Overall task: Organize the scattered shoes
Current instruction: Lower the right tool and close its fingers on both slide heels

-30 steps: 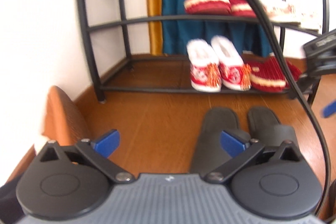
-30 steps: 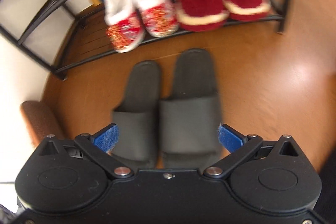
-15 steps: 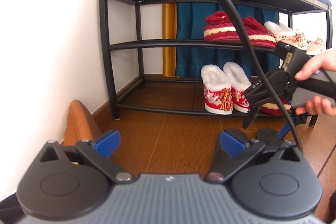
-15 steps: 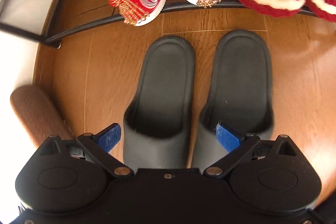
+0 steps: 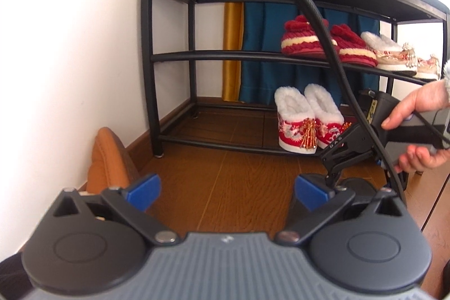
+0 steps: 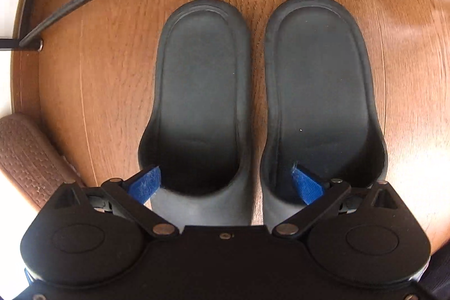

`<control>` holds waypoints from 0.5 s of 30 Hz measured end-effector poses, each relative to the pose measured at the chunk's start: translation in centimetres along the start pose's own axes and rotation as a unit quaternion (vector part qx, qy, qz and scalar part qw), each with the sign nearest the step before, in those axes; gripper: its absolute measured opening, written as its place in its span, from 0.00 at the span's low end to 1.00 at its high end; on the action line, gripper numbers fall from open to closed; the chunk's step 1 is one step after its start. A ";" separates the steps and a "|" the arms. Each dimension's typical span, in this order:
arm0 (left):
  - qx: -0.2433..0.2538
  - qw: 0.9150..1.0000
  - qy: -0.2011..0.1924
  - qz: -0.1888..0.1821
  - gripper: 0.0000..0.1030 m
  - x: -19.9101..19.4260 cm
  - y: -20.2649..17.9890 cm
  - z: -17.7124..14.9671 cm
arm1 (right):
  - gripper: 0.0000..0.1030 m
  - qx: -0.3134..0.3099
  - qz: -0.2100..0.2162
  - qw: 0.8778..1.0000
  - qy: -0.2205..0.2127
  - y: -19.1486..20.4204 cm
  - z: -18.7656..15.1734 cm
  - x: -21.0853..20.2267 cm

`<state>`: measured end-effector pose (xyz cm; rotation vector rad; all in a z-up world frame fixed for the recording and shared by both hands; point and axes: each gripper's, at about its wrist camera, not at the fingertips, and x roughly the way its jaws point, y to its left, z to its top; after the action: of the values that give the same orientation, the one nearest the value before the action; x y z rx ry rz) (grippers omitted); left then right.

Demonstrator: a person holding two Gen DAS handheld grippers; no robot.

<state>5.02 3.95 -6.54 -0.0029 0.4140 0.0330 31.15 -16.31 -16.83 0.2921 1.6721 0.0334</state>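
- Since a second ago the right gripper (image 6: 225, 183) has dropped close over the pair of black rubber slide slippers (image 6: 202, 92), which now fill its view, where before they lay further ahead below the rack.
- Its blue-padded fingers (image 6: 146, 183) stand wide apart: the left one is at the outer edge of the left slipper's strap, the right one pokes into the opening of the right black slipper (image 6: 320, 80). Nothing is clamped.
- The two slippers lie side by side on the brown wooden floor (image 6: 107, 80), toes toward the gripper, heels just in front of the black metal shoe rack (image 5: 174, 55).
- In the left wrist view a bare hand (image 5: 413, 128) holds the right tool low over the slippers.
- The left gripper (image 5: 227, 187) hangs above bare floor, fingers spread, gripping nothing.
- On the rack's bottom tier stand red embroidered slippers with white fur cuffs (image 5: 303, 117); the middle tier carries dark red knitted slippers (image 5: 303, 38) and pale furry slippers (image 5: 391, 52).
- A brown textured shoe (image 6: 31, 153) leans by the white wall at the left.
- A thick black cable (image 5: 317, 27) arcs across the left view.
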 end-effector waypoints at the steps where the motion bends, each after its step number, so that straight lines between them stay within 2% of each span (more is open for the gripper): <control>1: -0.001 1.000 0.000 -0.001 0.99 0.0 0.0 0.0 | 0.96 0.001 -0.006 1.000 -0.002 0.1 0.0 0.1; 2: -0.003 1.000 0.001 -0.001 0.99 0.1 0.1 0.0 | 0.93 -0.001 -0.023 1.000 -0.003 0.4 -0.1 0.3; 3: -0.005 1.000 0.001 -0.001 0.99 0.1 0.1 0.0 | 0.83 -0.003 -0.037 0.999 0.002 0.7 -0.3 0.6; 6: -0.007 1.000 0.000 0.000 0.99 0.1 0.1 0.0 | 0.78 -0.001 -0.049 0.999 0.009 1.1 -0.8 1.3; 8: -0.008 1.000 0.000 0.000 0.99 0.1 0.2 0.0 | 0.64 0.000 -0.057 0.998 0.017 1.3 -1.2 1.8; 9: -0.010 1.000 0.000 0.000 0.99 0.1 0.3 0.1 | 0.61 0.002 -0.062 0.998 0.023 1.4 -1.4 2.0; 11: -0.013 1.000 -0.001 -0.001 0.99 0.1 0.5 0.1 | 0.62 0.003 -0.070 0.997 0.031 1.5 -1.6 2.2; 15: -0.017 1.000 -0.005 0.000 0.99 0.0 0.6 0.3 | 0.71 -0.008 -0.095 0.994 0.049 2.0 -2.0 2.4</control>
<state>5.14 4.53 -6.30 -0.0357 0.4035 0.0393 29.29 -13.53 -18.52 0.1203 1.7908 -0.0824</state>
